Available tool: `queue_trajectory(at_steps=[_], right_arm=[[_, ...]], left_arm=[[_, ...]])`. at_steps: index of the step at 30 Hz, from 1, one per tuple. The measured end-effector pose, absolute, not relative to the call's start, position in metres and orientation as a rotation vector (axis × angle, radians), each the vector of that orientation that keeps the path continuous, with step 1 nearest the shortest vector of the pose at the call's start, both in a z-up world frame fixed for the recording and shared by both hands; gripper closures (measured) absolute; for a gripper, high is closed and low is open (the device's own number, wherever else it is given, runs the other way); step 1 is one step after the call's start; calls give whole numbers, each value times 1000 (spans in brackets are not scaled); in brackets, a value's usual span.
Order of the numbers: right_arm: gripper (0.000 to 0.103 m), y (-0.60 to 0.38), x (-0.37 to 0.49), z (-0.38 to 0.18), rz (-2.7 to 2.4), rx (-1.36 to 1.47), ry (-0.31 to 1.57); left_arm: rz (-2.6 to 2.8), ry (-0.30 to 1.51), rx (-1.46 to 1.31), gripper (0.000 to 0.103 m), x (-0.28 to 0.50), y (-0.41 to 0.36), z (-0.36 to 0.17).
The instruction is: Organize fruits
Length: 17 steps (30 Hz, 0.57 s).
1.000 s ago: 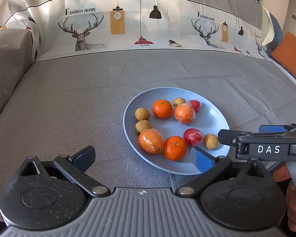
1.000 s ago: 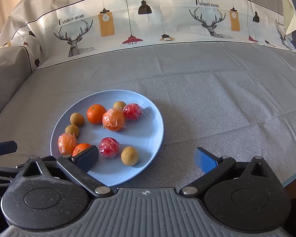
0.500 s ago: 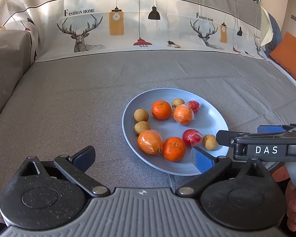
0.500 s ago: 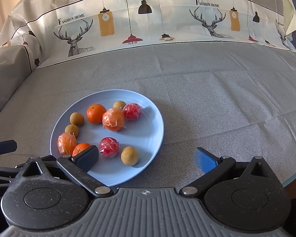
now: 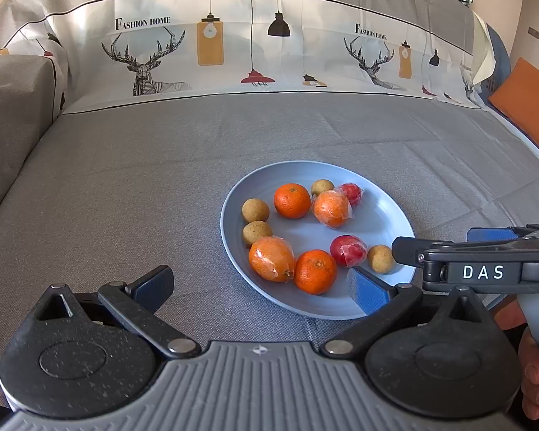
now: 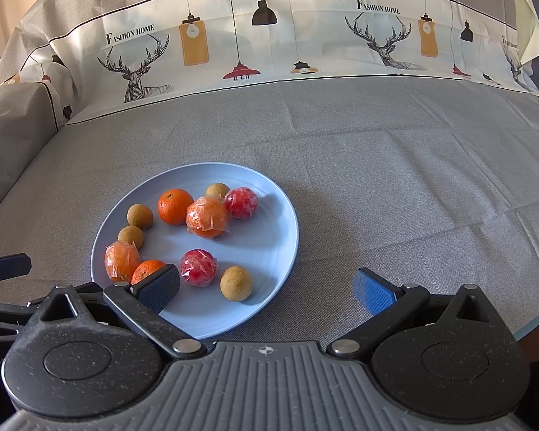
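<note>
Fruits (image 6: 206,217) together on a plate (image 6: 269,248) atop the cloth-covered table (image 6: 377,179)

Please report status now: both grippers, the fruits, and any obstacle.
Left gripper open, empty. Right gripper open, empty. Ten fruits all on blue plate, untouched. Nothing blocks the plate.

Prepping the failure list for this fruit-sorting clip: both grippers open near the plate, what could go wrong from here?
1. The fruits crowd each other: the bare orange touches the wrapped orange, so a grasp may knock its neighbour.
2. Plastic wrap on the red fruit may slip.
3. The right gripper and left gripper work close together; they could collide.
</note>
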State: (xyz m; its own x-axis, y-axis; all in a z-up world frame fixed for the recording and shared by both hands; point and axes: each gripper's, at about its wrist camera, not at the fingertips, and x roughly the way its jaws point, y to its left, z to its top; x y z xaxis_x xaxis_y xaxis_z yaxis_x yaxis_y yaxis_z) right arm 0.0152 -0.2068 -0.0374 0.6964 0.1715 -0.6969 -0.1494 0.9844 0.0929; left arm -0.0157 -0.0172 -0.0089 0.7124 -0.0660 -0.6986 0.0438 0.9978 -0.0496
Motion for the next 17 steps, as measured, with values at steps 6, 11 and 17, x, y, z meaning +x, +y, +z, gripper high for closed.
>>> queue_trajectory(at_steps=[6,11,17], right_arm=[[1,-207,15,-37,179,30,780],[1,-207,16,-37,179,30,780],[1,-207,14,-34,178,46,769]], left_arm=[[-64,774,-30,0,-16,-18,-9],[-68,772,-30,0,-16,-19,-8],[-72,728,-21,0,-19,-19,-4]])
